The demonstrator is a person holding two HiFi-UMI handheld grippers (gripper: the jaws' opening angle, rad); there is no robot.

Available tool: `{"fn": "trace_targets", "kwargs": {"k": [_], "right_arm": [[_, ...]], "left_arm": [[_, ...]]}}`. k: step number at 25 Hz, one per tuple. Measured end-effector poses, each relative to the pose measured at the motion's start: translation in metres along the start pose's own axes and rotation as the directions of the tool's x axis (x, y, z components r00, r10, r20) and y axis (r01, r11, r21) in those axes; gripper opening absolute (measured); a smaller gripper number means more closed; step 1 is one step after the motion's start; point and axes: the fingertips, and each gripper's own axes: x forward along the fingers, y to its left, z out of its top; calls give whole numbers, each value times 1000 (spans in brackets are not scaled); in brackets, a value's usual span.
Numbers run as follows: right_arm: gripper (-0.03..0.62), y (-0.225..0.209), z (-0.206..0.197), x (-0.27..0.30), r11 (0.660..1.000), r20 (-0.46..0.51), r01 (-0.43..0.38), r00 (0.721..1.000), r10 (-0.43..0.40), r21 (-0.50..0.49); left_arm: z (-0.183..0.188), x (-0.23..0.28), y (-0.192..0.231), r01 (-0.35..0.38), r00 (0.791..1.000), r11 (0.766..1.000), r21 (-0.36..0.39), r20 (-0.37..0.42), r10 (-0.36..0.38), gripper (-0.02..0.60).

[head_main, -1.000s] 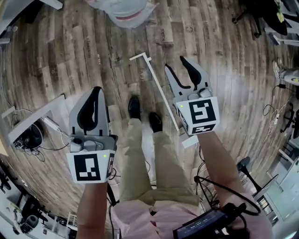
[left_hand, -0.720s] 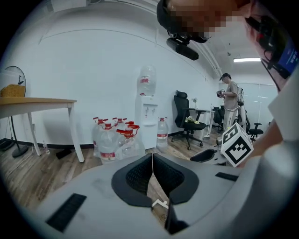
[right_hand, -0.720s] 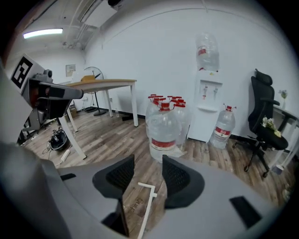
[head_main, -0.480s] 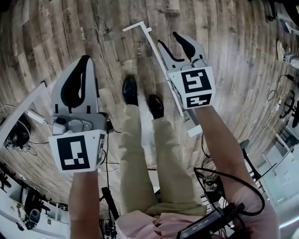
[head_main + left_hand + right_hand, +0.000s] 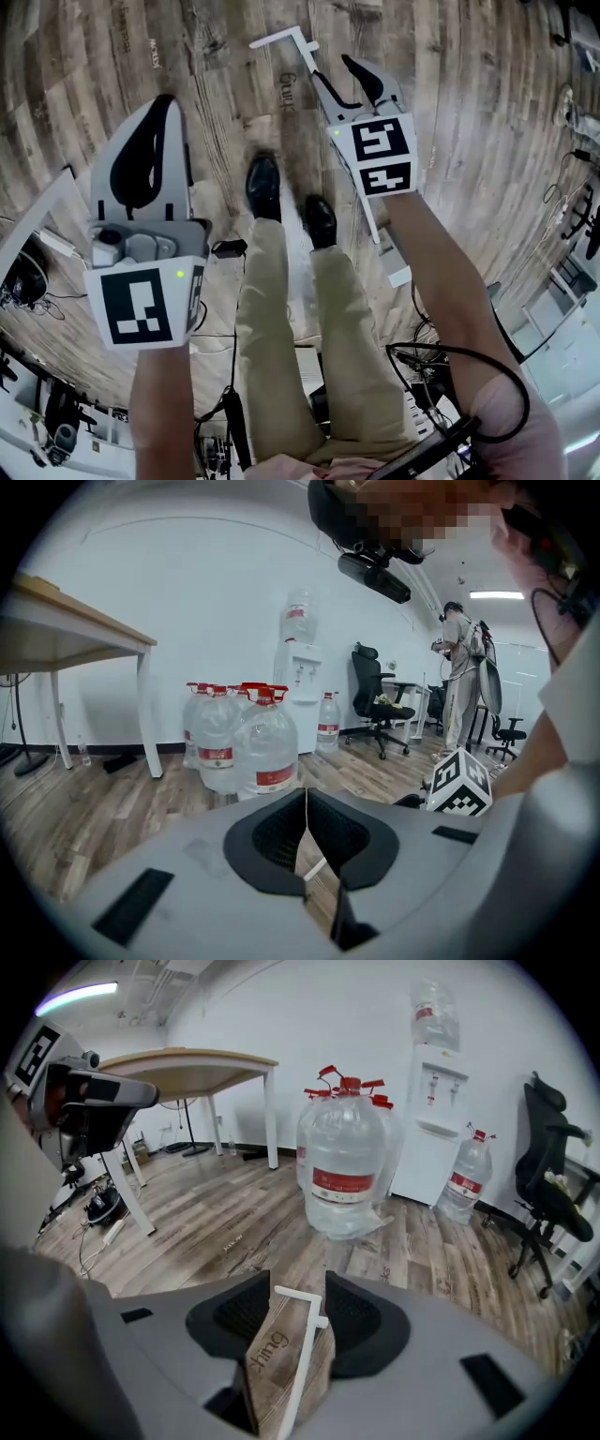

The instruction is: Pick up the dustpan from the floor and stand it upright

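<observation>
The dustpan lies flat on the wood floor. Its long white handle [image 5: 298, 54] ends in a T-bar [image 5: 298, 1297] at the far end. The white pan end [image 5: 397, 276] shows beside my right forearm. My right gripper [image 5: 336, 73] hovers open over the handle. In the right gripper view the handle [image 5: 302, 1358] runs along the gap between the jaws of the right gripper [image 5: 298, 1281], on the floor beneath them. My left gripper [image 5: 161, 105] is off to the left, away from the dustpan. The left gripper [image 5: 305, 797] is shut with nothing between its jaws.
The person's black shoes [image 5: 264, 187] stand just left of the handle. Large water jugs [image 5: 347, 1162], a water dispenser [image 5: 436, 1082] and an office chair [image 5: 553, 1185] stand ahead by the wall. A table [image 5: 187, 1068] and floor cables [image 5: 47, 246] are on the left. Another person [image 5: 461, 672] stands far off.
My right gripper has moved forward along the handle toward its T-bar, still open. The left gripper stayed shut and drifted a little to the left. The view has tilted further down.
</observation>
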Motion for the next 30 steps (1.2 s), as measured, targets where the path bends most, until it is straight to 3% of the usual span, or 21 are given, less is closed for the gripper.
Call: {"fn": "trace_targets", "kwargs": {"k": [30], "right_arm": [[172,-13,-167,163,1000,-194,-22,981,23,10]], "left_arm": [[-121,82,-4,9,1000,1000,8,11,-9,15]]}}
